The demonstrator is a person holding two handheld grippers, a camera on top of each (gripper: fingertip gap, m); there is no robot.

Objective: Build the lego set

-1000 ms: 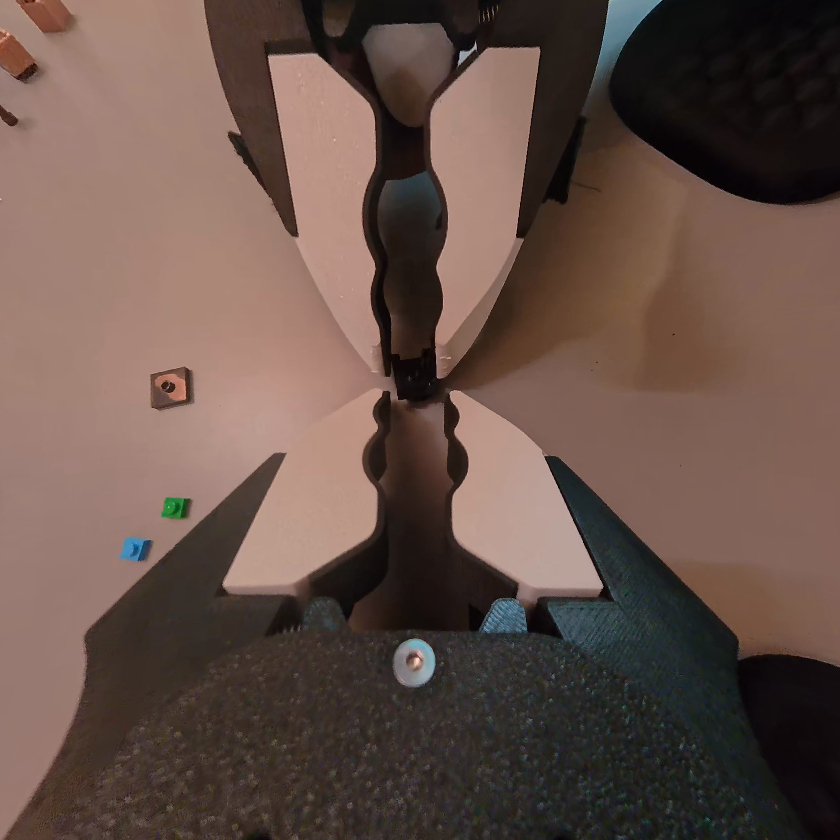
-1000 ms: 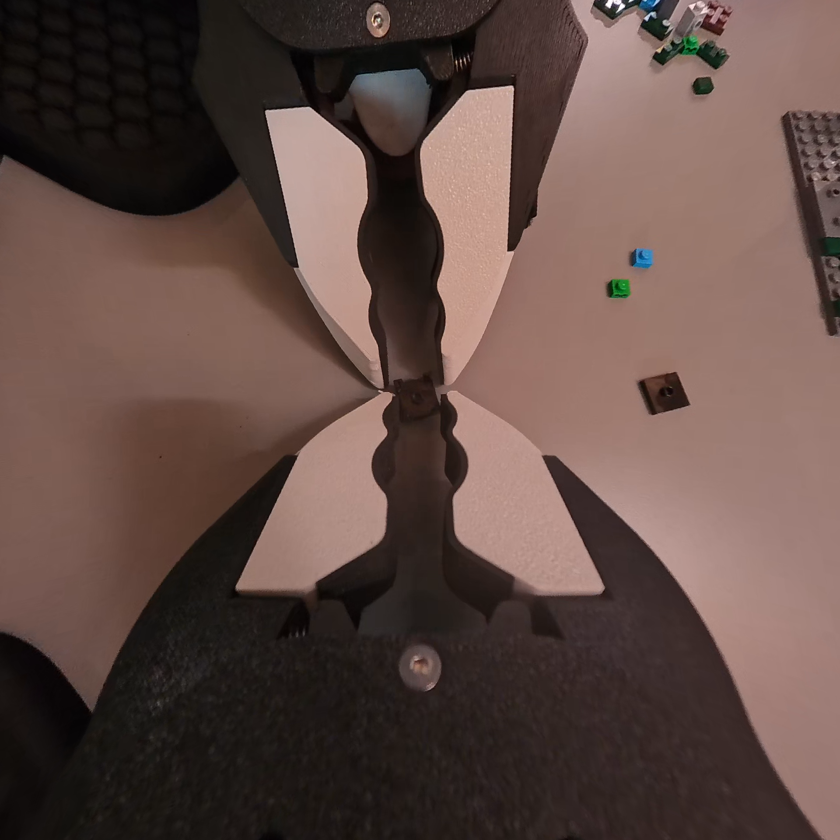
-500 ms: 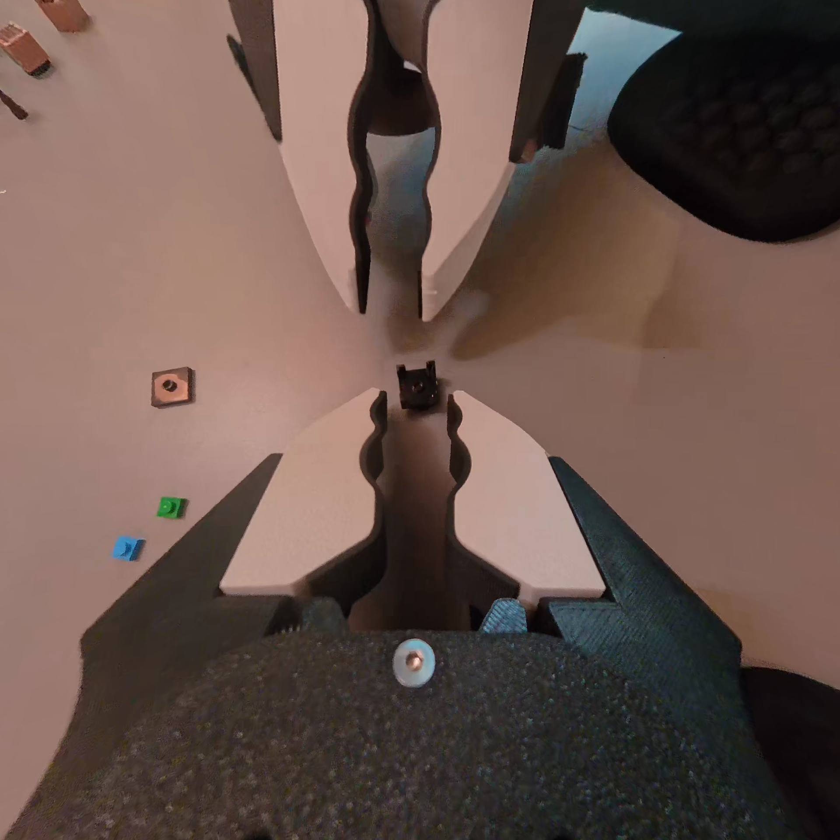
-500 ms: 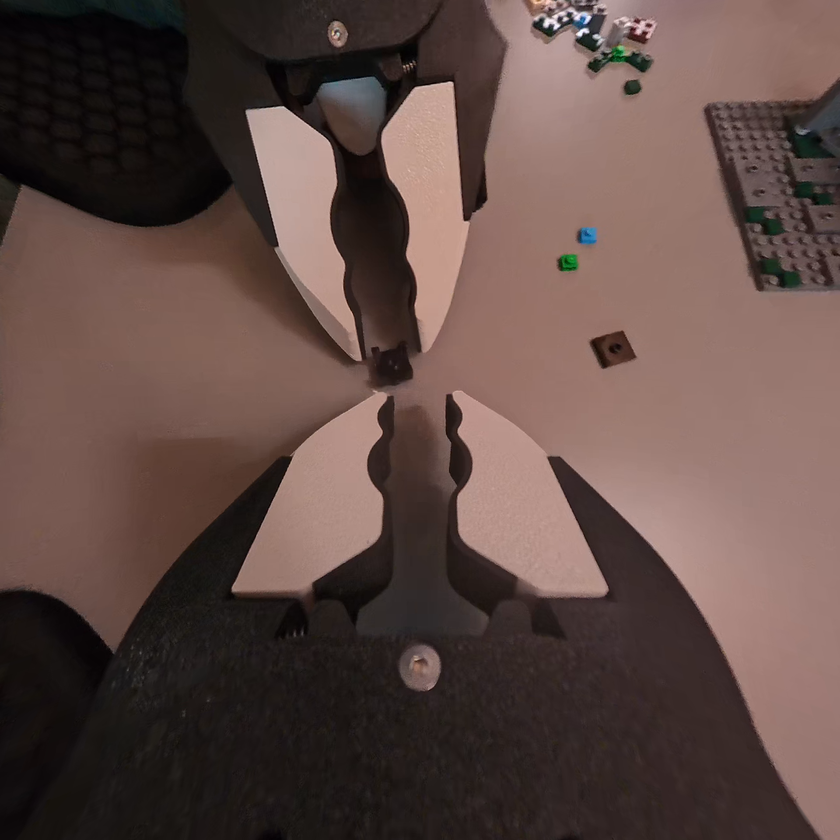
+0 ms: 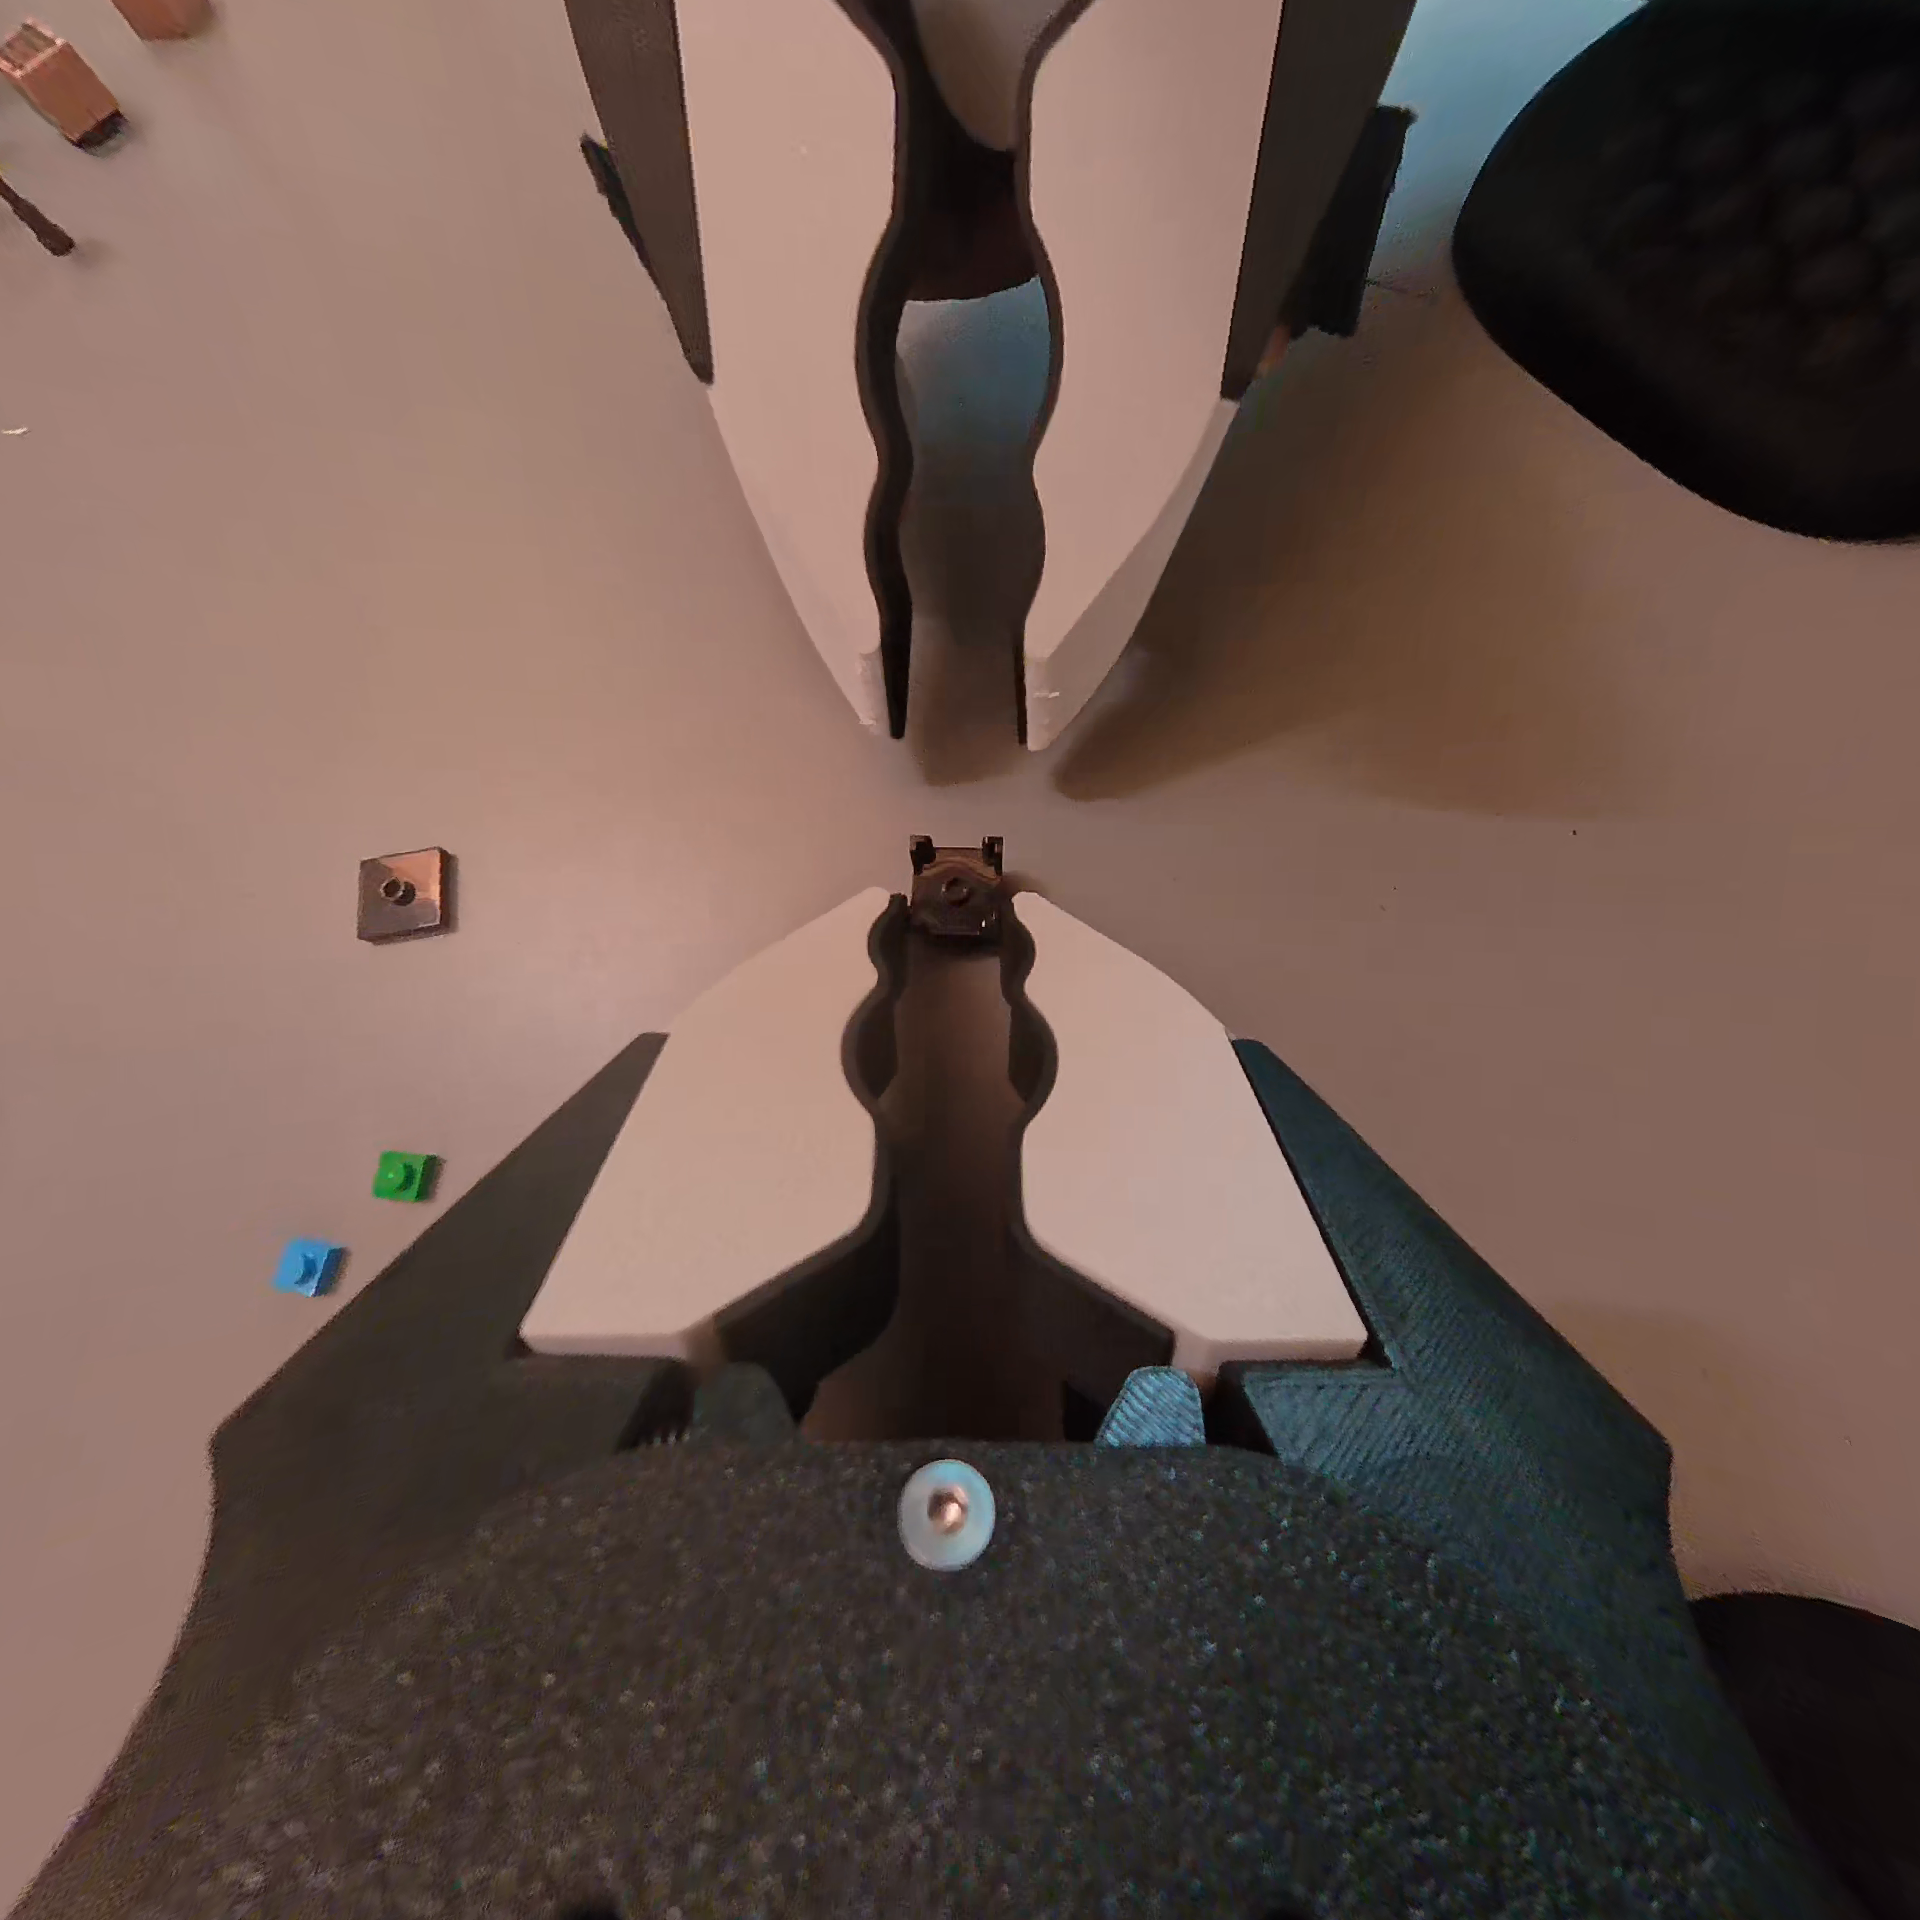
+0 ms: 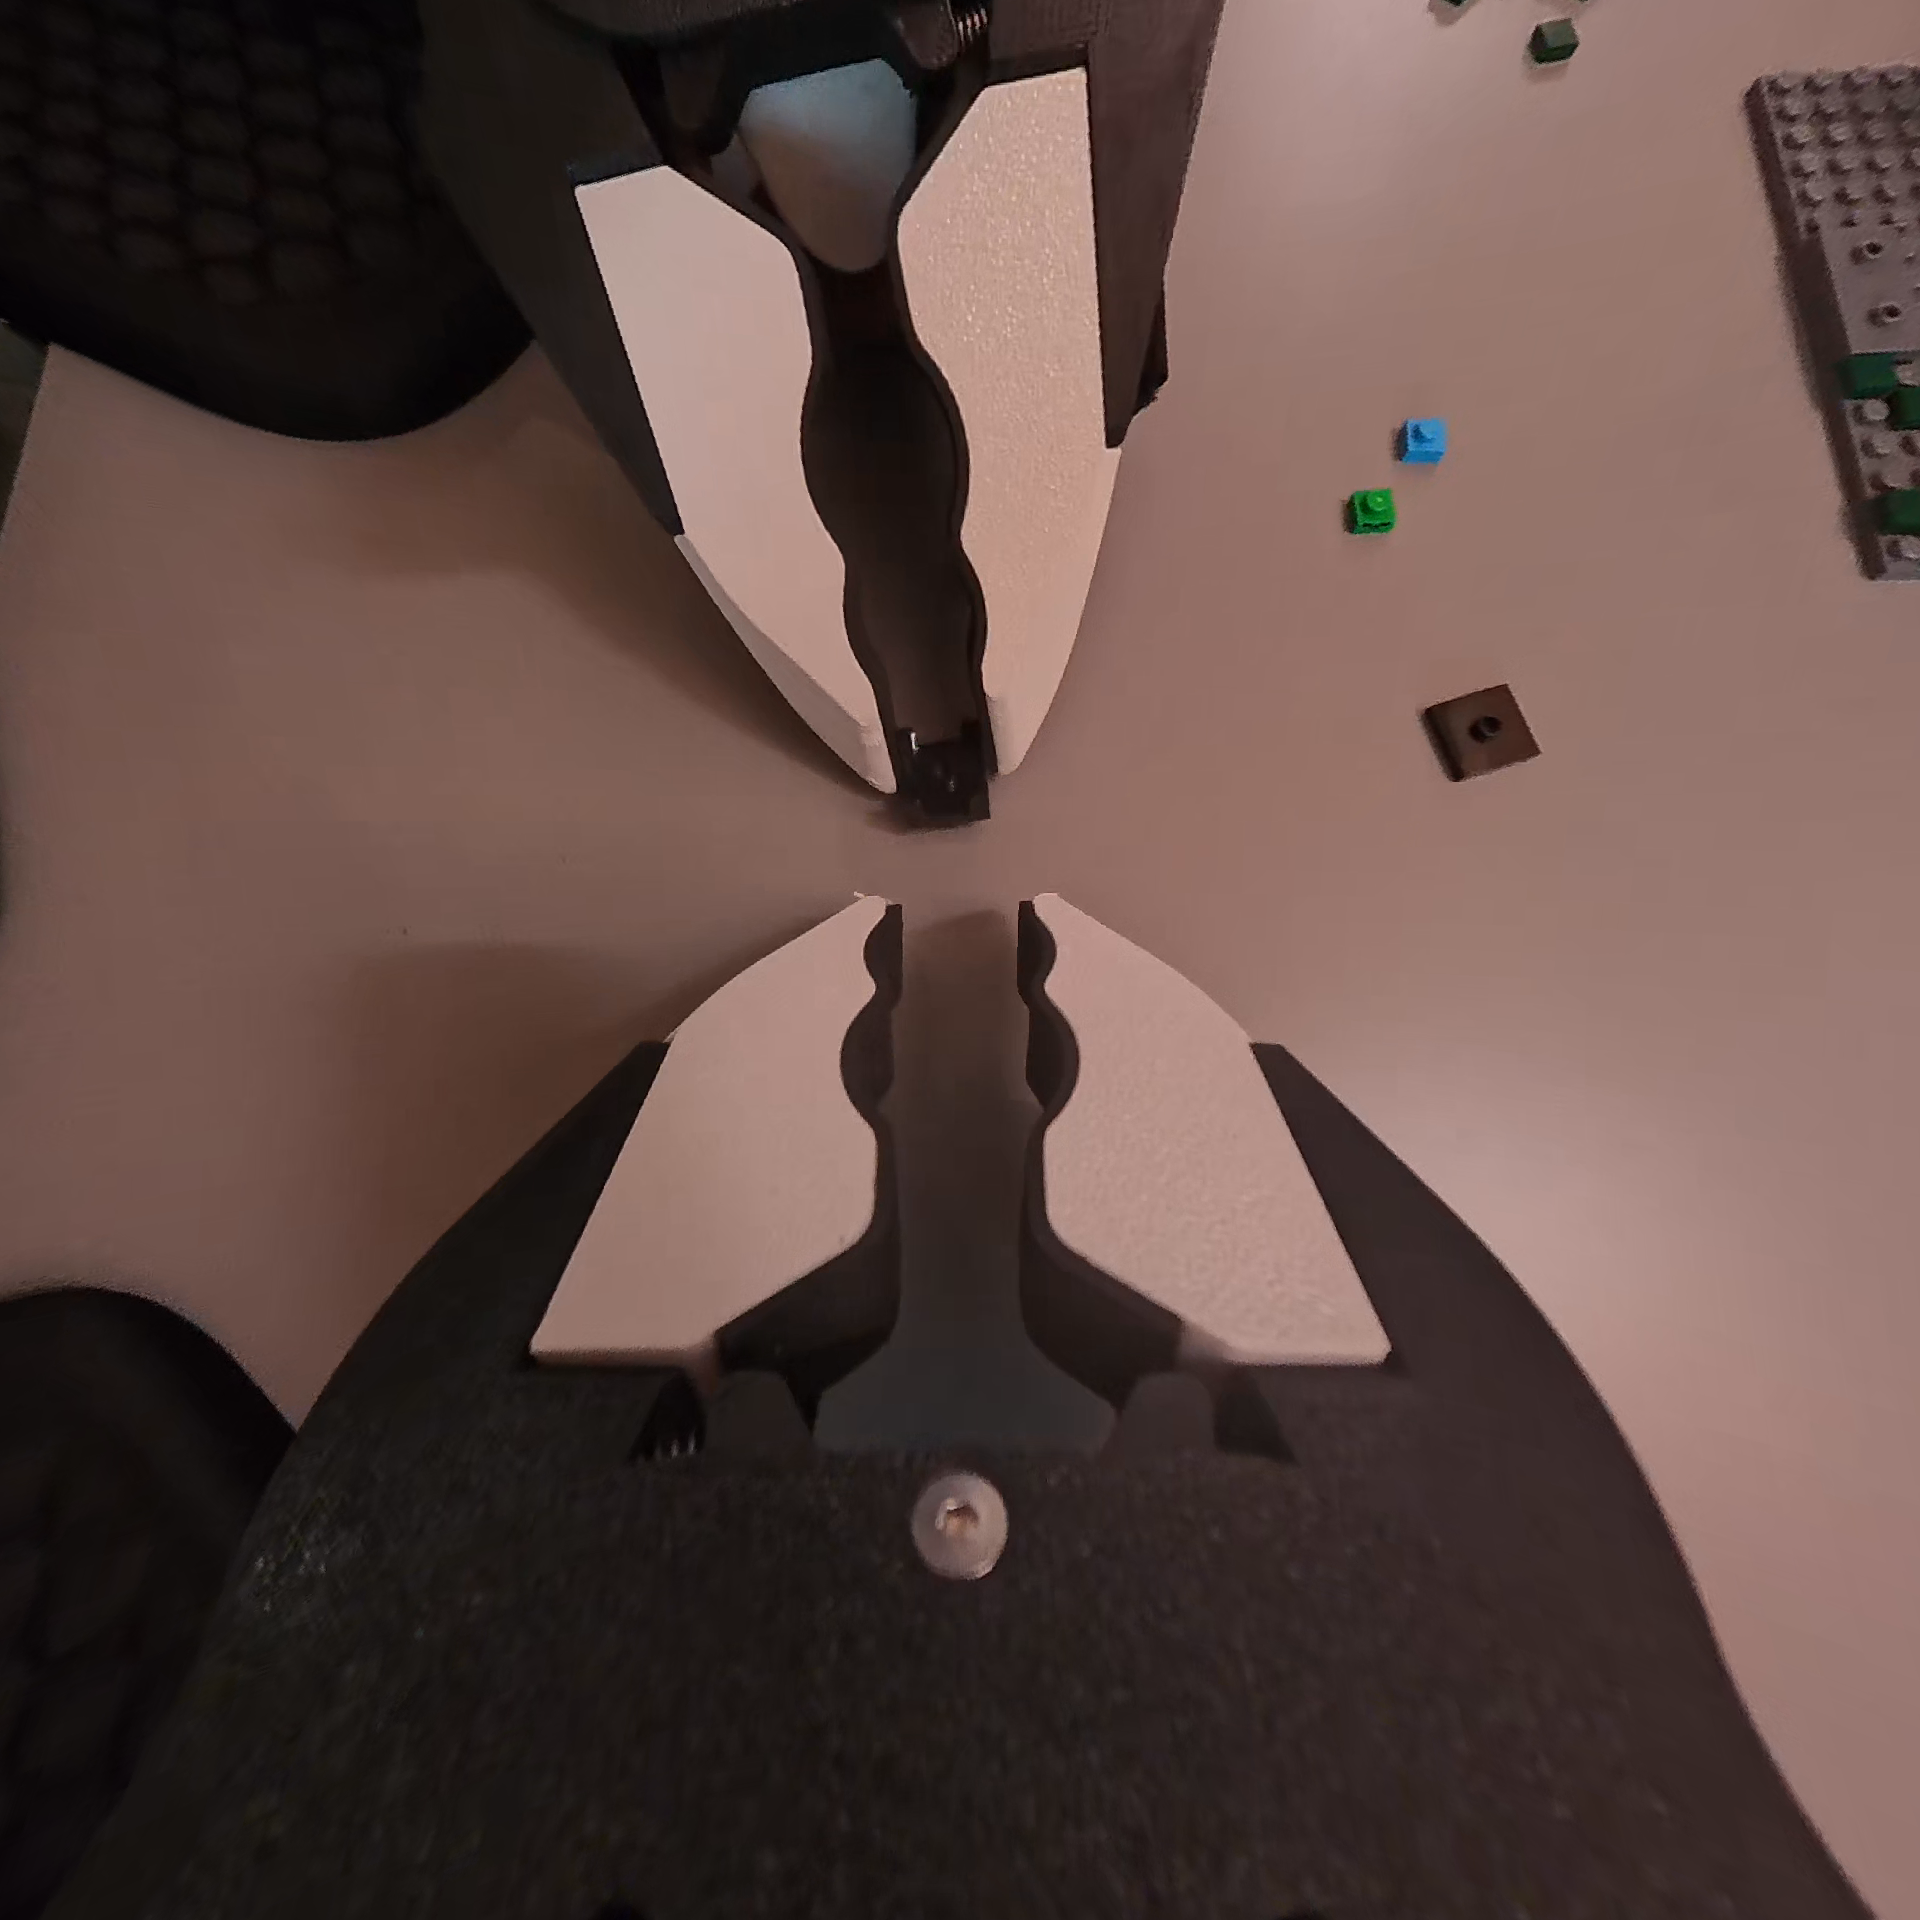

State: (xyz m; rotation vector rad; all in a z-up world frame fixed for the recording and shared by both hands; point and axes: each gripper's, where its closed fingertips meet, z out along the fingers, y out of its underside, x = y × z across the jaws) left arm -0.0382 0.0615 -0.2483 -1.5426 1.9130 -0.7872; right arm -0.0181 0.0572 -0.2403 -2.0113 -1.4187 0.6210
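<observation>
My left gripper (image 5: 958,906) is shut on a small black lego piece (image 5: 956,891) and holds it at its fingertips just above the table. In the right wrist view the left gripper (image 6: 935,771) shows at the top with the black piece (image 6: 940,781) in its tips. My right gripper (image 6: 958,906) is open a little and empty. It faces the left gripper tip to tip, a short gap away, and shows at the top of the left wrist view (image 5: 958,732).
A dark square plate (image 5: 405,896) (image 6: 1481,730), a green piece (image 5: 403,1177) (image 6: 1371,511) and a blue piece (image 5: 308,1267) (image 6: 1421,440) lie loose on the table. A grey baseplate (image 6: 1839,208) is at the right edge. A black chair (image 5: 1714,260) stands past the table. Both grippers' tips are close together, under 4 cm apart.
One second ago both grippers met at the black piece. The right gripper has drawn back from it, and the piece stays in the left gripper.
</observation>
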